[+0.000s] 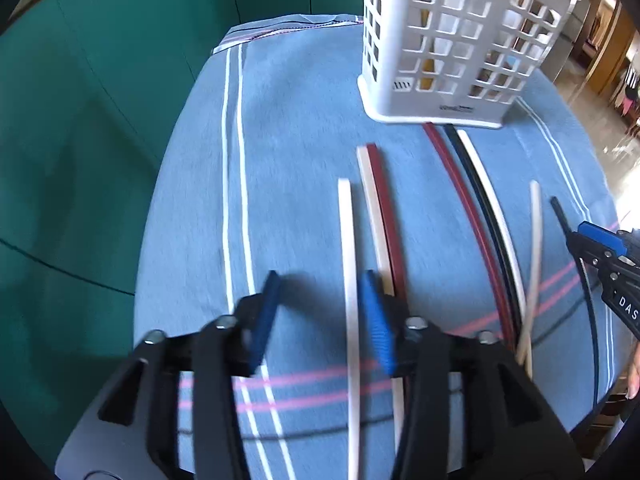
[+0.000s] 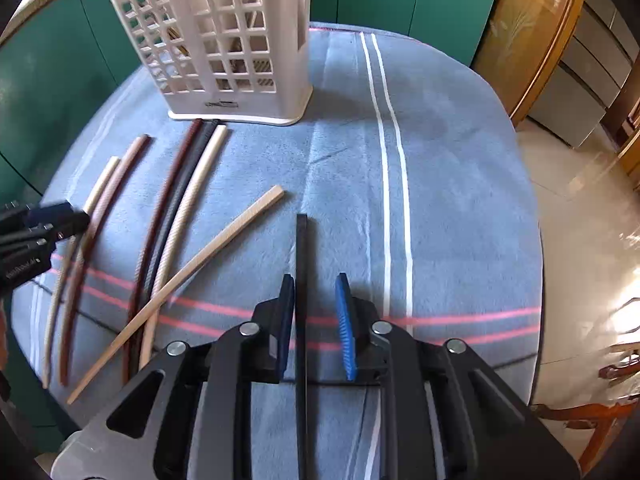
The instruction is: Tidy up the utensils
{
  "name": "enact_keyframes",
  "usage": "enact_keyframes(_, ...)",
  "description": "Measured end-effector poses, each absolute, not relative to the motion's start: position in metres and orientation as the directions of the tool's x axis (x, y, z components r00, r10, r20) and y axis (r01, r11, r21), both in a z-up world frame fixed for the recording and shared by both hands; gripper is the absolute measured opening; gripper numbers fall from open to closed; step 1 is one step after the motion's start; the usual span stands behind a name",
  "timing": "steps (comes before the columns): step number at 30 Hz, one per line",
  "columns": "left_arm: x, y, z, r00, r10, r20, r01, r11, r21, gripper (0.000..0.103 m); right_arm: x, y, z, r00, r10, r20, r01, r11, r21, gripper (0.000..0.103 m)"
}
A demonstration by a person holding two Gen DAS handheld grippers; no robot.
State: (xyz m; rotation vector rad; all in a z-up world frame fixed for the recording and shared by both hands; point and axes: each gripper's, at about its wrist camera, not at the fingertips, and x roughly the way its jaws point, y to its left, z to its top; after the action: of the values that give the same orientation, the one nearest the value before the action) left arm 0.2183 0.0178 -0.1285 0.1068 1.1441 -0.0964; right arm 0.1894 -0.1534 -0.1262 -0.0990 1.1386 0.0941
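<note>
Both open: right gripper (image 2: pixel 314 320) straddles the black chopstick (image 2: pixel 301 264), may slip toward 12 o'clock; left gripper (image 1: pixel 320 316) risks pinching two sticks beside the white chopstick (image 1: pixel 347 248).

We cannot make out what stands inside the white basket (image 2: pixel 224 44): only brownish shapes show through its lattice, and its top is cut off by the upper edge in both views. The print on its base is too small to read. In the left wrist view the white chopstick (image 1: pixel 350 280) passes under the left tongs (image 1: pixel 320 316) and runs off the bottom edge. The black chopstick (image 2: pixel 301 264) runs off the bottom of the right wrist view. At that frame's left edge, the other tongs appear blurred and partly cropped.
</note>
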Motion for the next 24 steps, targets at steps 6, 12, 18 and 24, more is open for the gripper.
enact_keyframes(6,0.259,0.012,-0.130,0.332,-0.024,-0.943,0.172,0.984,0.036,0.045,0.212,-0.150,-0.127,0.374,0.013,-0.927,-0.133,0.990,-0.040,0.025)
enact_keyframes(12,0.279,0.009,-0.131,0.294,-0.035,-0.955,0.190,0.982,0.023,0.041,0.223,-0.154,-0.127,0.324,0.060,-0.944,-0.154,0.988,0.010,0.025)
enact_keyframes(18,0.281,0.007,-0.131,0.306,-0.061,-0.950,0.193,0.981,-0.001,0.007,0.232,-0.159,-0.127,0.306,0.118,-0.945,-0.164,0.984,0.070,0.007)
enact_keyframes(24,0.274,0.013,-0.127,0.331,-0.129,-0.935,0.175,0.982,-0.073,0.006,0.232,-0.165,-0.118,0.338,0.177,-0.924,-0.167,0.978,0.126,0.007)
